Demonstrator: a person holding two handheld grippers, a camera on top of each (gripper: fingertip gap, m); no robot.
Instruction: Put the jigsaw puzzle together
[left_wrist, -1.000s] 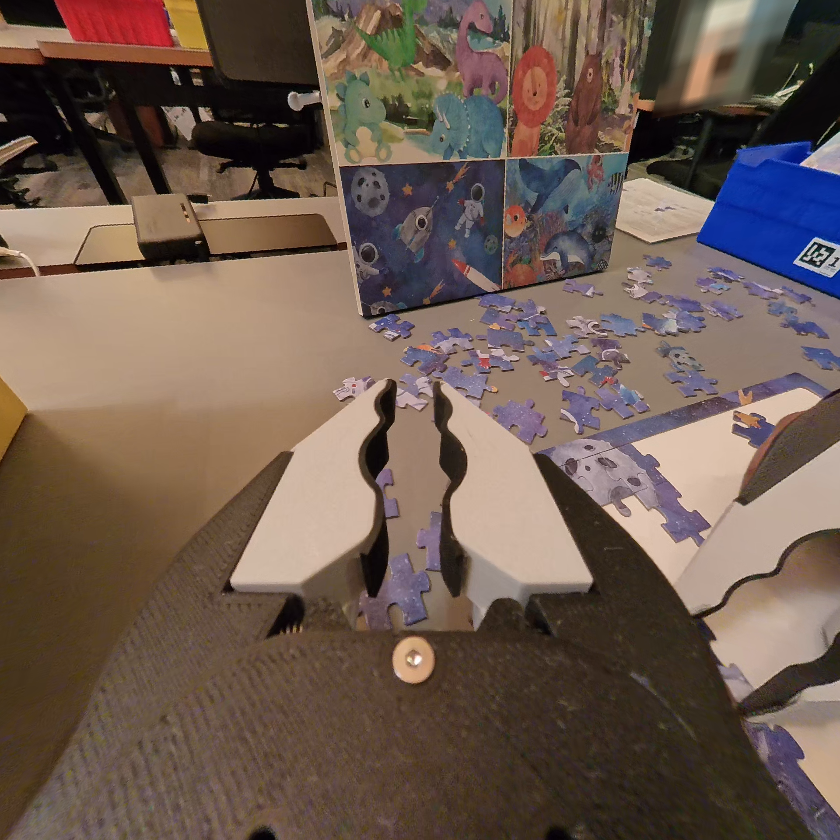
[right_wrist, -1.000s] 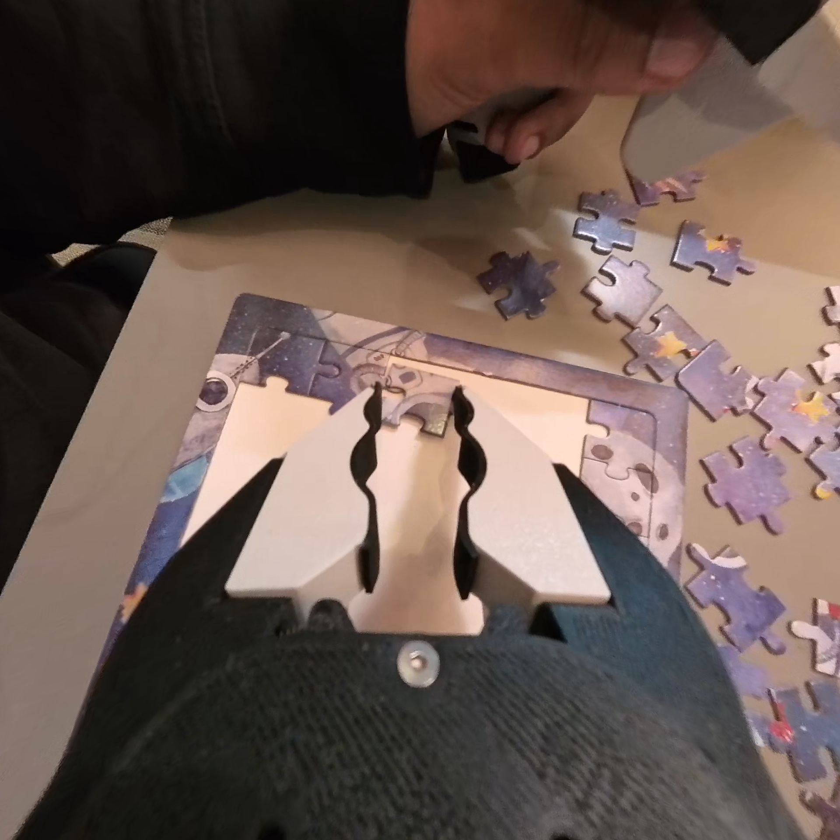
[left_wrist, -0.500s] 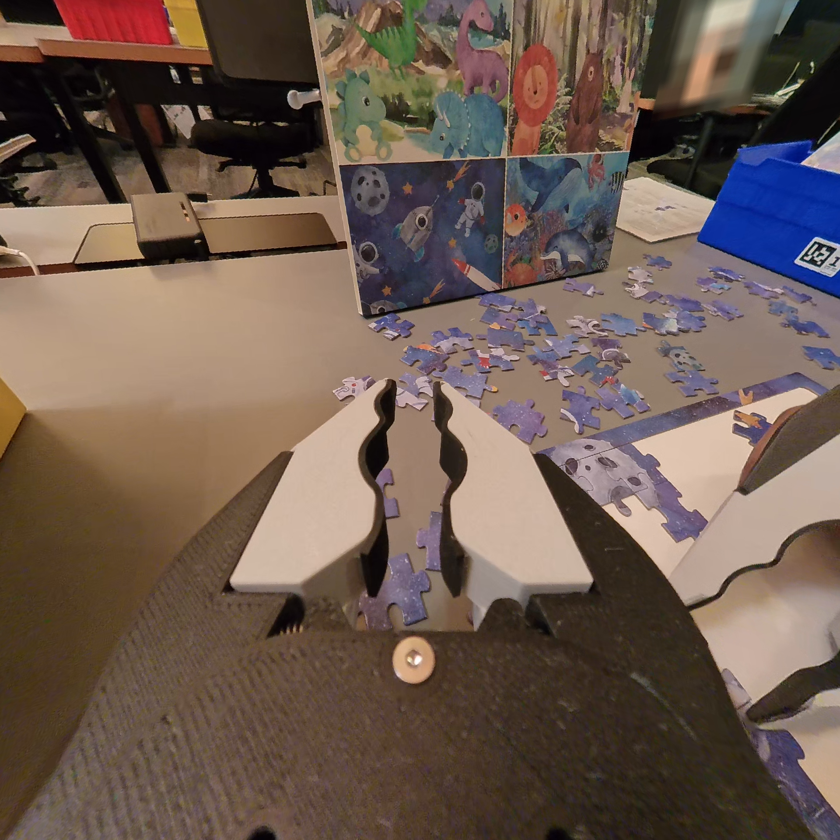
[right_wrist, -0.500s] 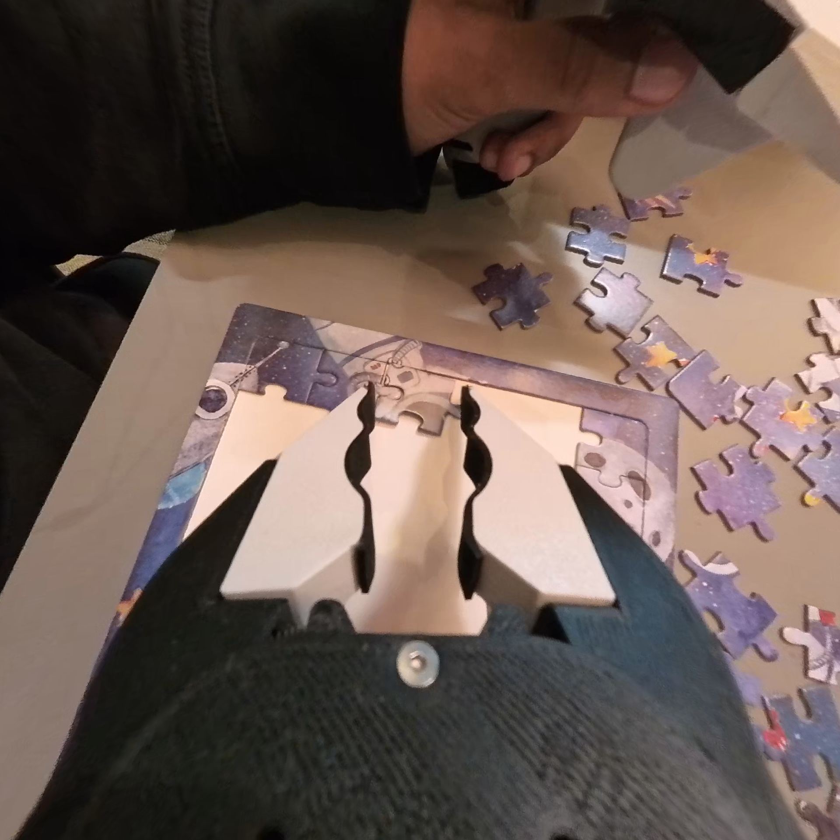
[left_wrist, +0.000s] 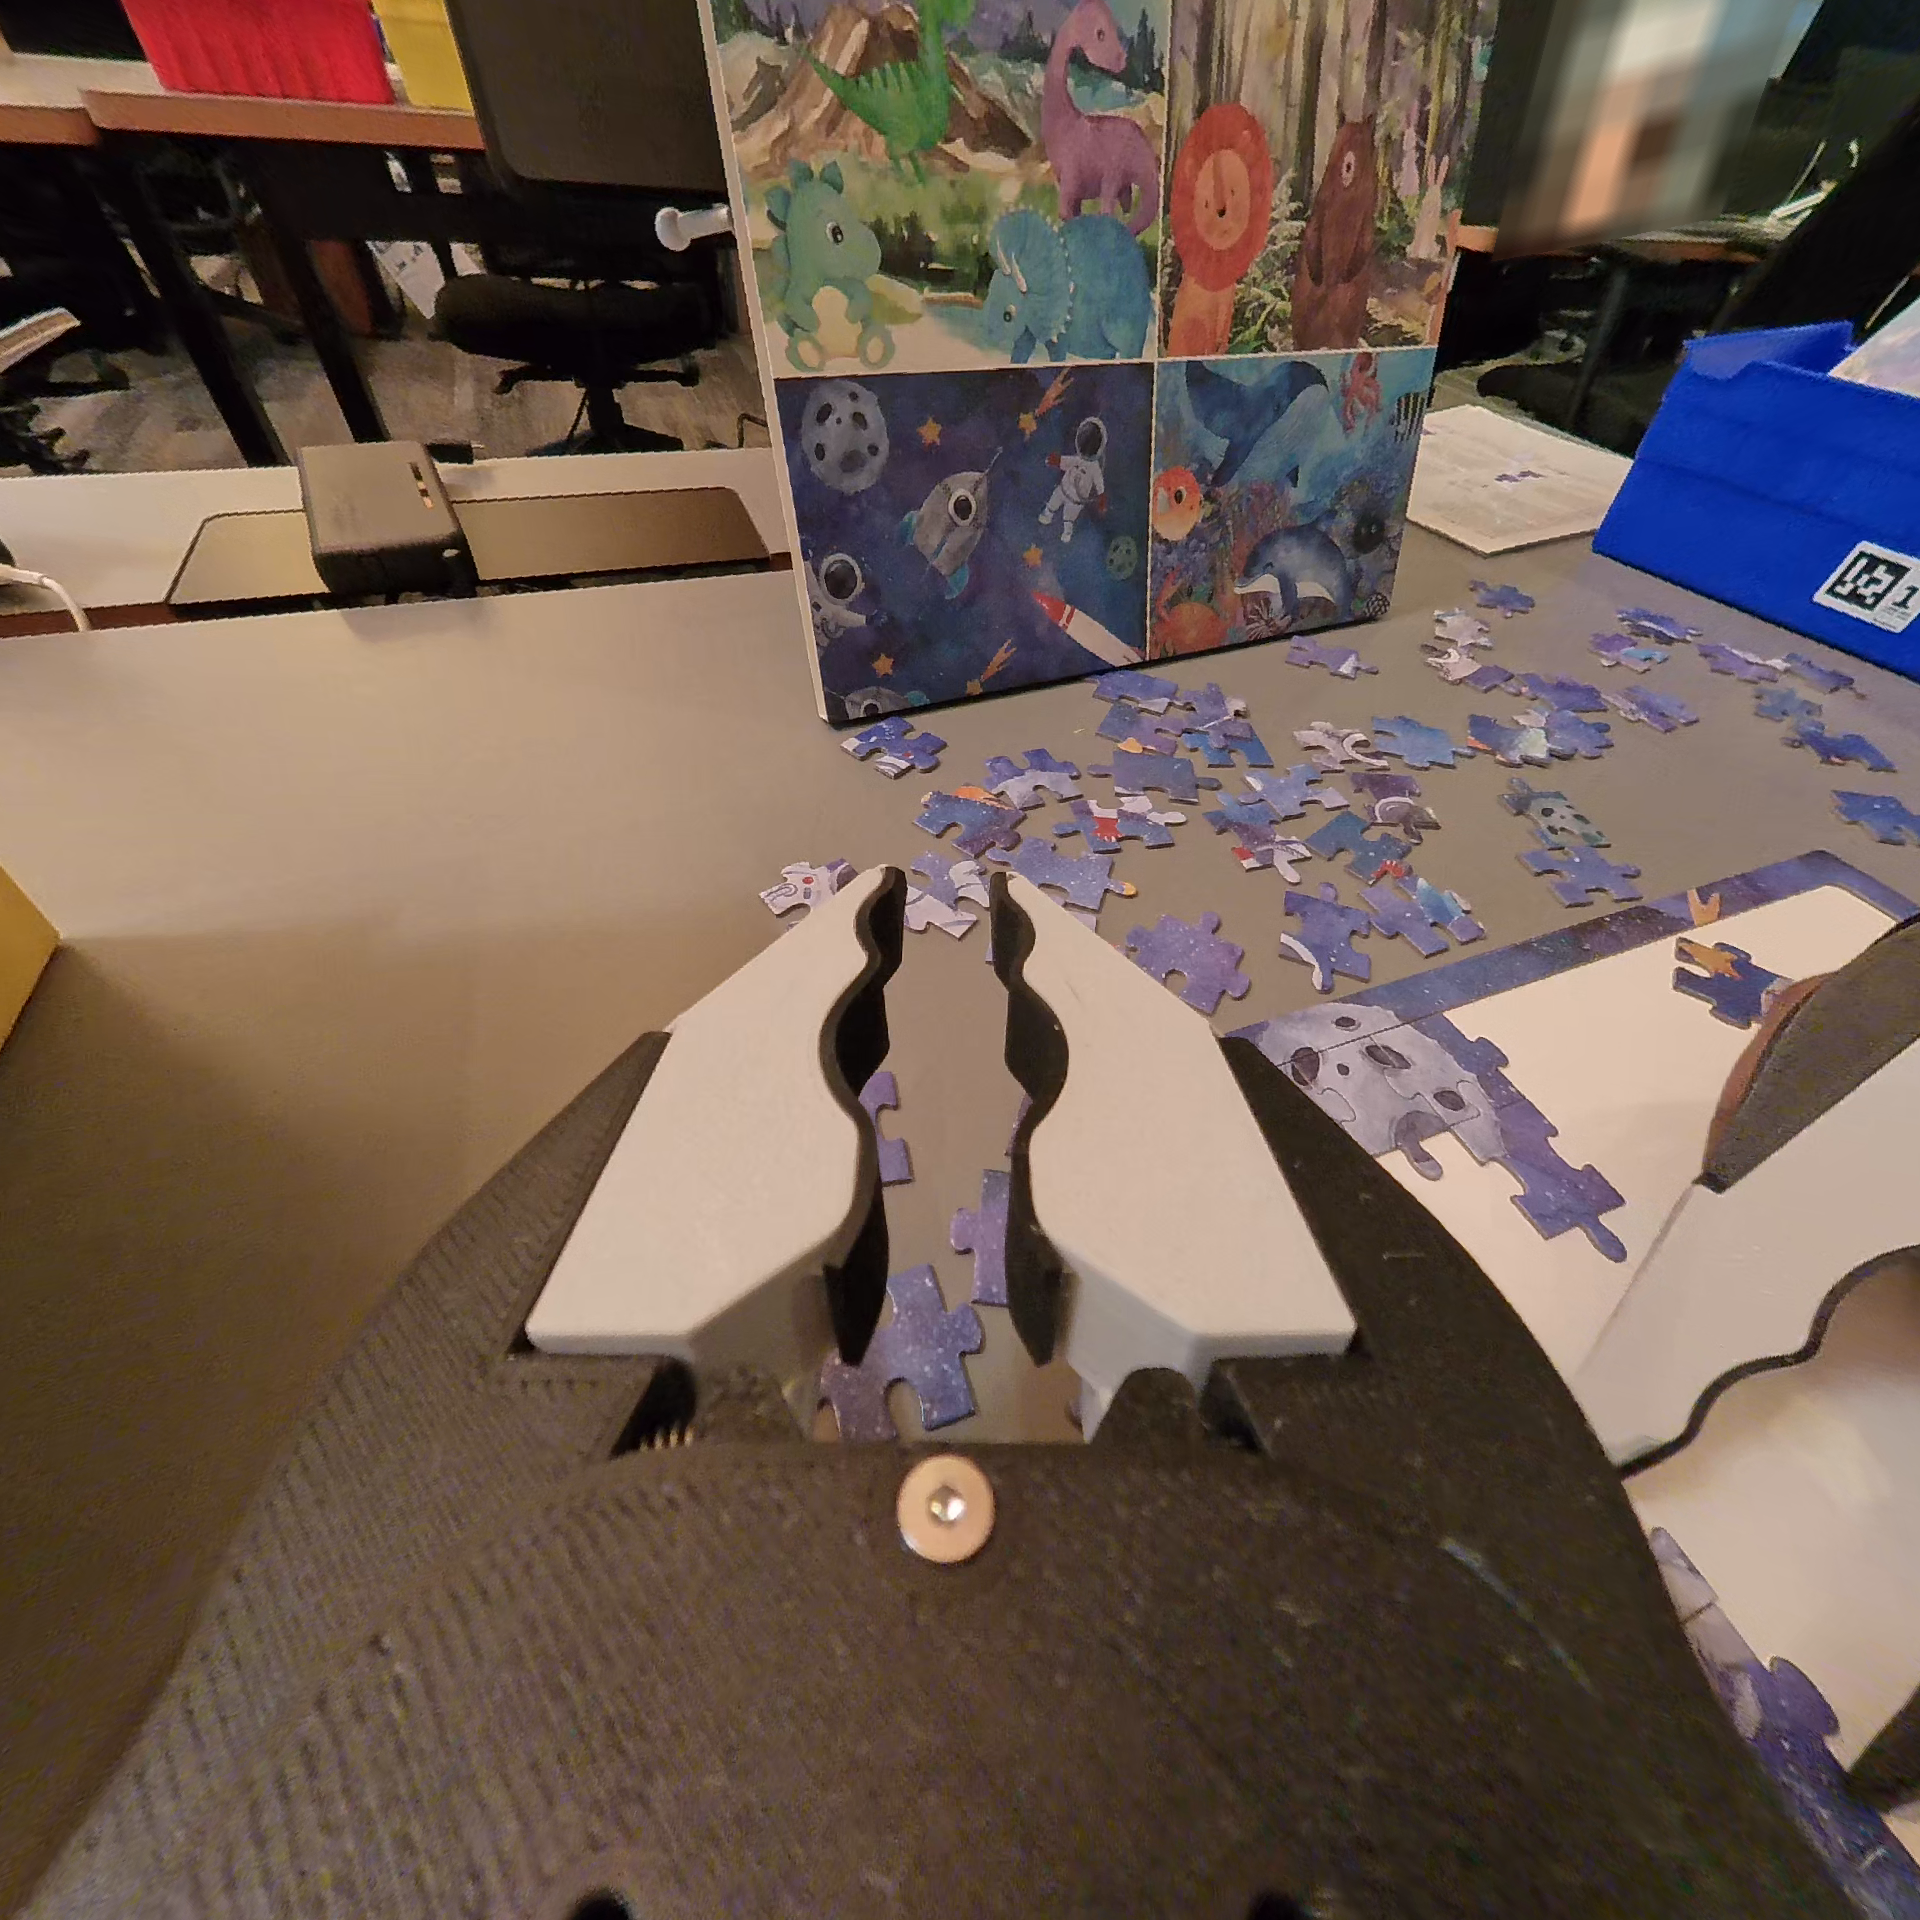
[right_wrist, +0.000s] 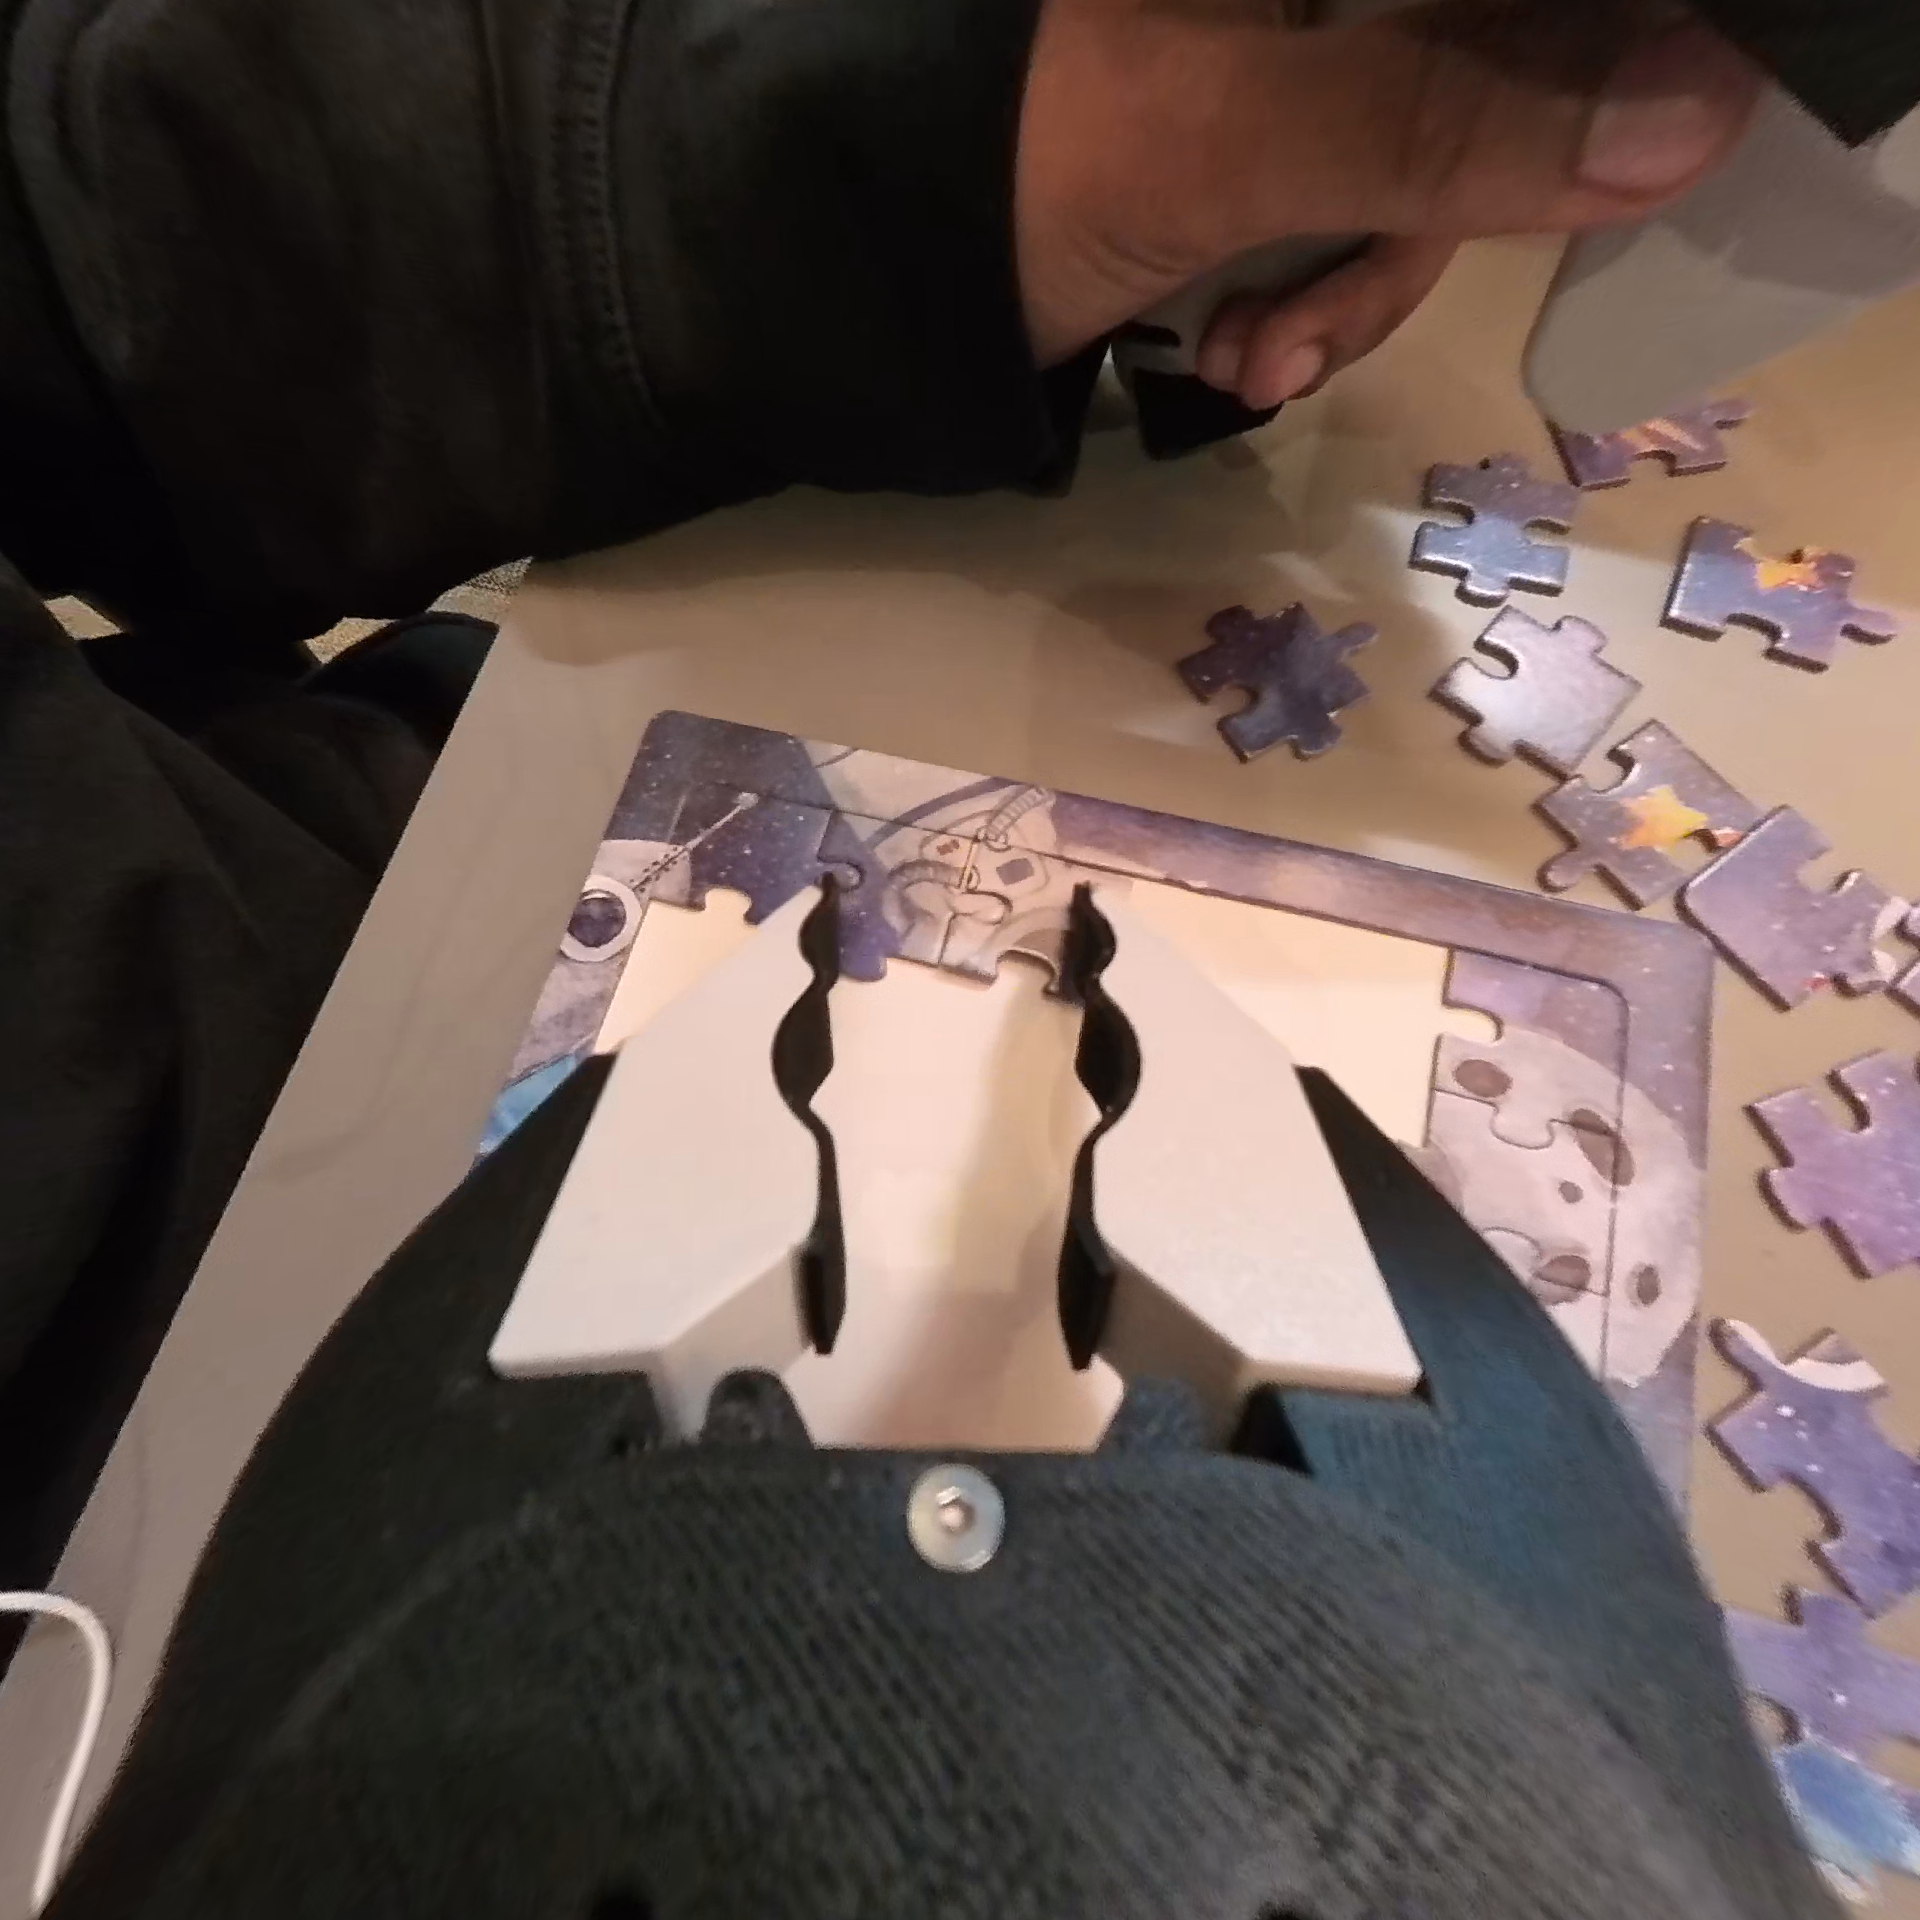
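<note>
My left gripper hovers over the grey table with its jaws a narrow gap apart and nothing between them. Loose blue puzzle pieces lie on the table under it, and more lie ahead. My right gripper is open above a puzzle frame. Its fingertips flank a placed piece with a grey drawing that lies in the frame's far edge; the pads do not press on it. One right finger shows in the left wrist view over the frame.
A picture-covered puzzle box stands upright at the back. A blue bin is at the far right and a black device at the back left. A person's hand and dark sleeve are beyond the frame. Loose pieces lie right of the frame.
My right gripper's jaws have opened wider around the placed piece, which stays in the frame. My left gripper has not moved.
</note>
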